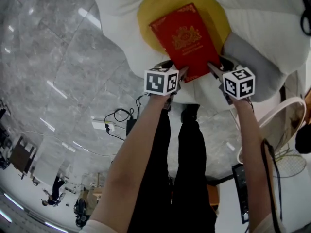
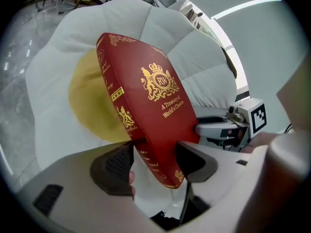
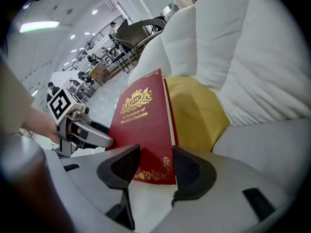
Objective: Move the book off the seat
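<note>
A red hardback book (image 1: 187,38) with gold print is above the yellow middle (image 1: 155,4) of a white petal-shaped seat (image 1: 262,28). My left gripper (image 1: 181,74) is at its near left corner and my right gripper (image 1: 214,69) at its near right corner. In the left gripper view the book (image 2: 150,96) stands tilted up off the yellow patch, and my left gripper (image 2: 155,161) is shut on its spine corner. In the right gripper view the page-edge corner of the book (image 3: 141,120) fills my right gripper (image 3: 156,164), which is shut on it.
Grey marble floor (image 1: 58,72) lies left of the seat, with a power strip and cables (image 1: 104,125) on it. The person's legs (image 1: 184,169) stand just before the seat. A white hoop-shaped frame (image 1: 286,130) is at the right. A grey petal (image 1: 248,52) lies under the right gripper.
</note>
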Tool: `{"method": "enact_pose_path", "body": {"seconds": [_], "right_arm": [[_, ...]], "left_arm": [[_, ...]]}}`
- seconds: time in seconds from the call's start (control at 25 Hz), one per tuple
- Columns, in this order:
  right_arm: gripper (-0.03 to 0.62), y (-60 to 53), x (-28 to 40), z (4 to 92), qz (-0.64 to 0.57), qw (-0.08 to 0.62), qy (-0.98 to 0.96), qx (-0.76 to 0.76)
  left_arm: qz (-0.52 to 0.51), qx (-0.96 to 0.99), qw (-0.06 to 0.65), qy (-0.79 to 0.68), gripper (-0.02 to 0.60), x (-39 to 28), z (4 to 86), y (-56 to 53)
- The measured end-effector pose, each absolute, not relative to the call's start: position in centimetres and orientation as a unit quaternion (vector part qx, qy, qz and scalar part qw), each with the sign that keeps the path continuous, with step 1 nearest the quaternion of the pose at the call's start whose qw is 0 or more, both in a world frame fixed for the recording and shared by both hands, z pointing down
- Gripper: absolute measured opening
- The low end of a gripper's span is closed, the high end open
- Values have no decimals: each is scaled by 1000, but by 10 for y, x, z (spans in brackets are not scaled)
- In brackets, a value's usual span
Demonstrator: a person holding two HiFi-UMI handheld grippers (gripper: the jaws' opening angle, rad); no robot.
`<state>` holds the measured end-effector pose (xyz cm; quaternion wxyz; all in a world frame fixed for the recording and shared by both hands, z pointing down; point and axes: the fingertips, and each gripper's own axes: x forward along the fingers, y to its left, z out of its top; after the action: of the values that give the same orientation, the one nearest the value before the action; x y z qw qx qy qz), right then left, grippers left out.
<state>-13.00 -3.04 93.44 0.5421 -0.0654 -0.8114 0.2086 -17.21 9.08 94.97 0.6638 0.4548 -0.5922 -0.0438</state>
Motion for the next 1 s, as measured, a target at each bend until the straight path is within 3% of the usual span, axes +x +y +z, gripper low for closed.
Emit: {"method": "enact_pose_path", "body": {"seconds": [0.56, 1.0], "right_arm": [[224, -5, -119, 795, 230, 500, -835, -13], [216, -17, -61, 729, 231, 453, -861, 19]], "left_arm": [[-17, 495, 647, -580, 273, -174, 812, 112], [1, 534, 625, -569, 272, -123, 751, 97]]}}
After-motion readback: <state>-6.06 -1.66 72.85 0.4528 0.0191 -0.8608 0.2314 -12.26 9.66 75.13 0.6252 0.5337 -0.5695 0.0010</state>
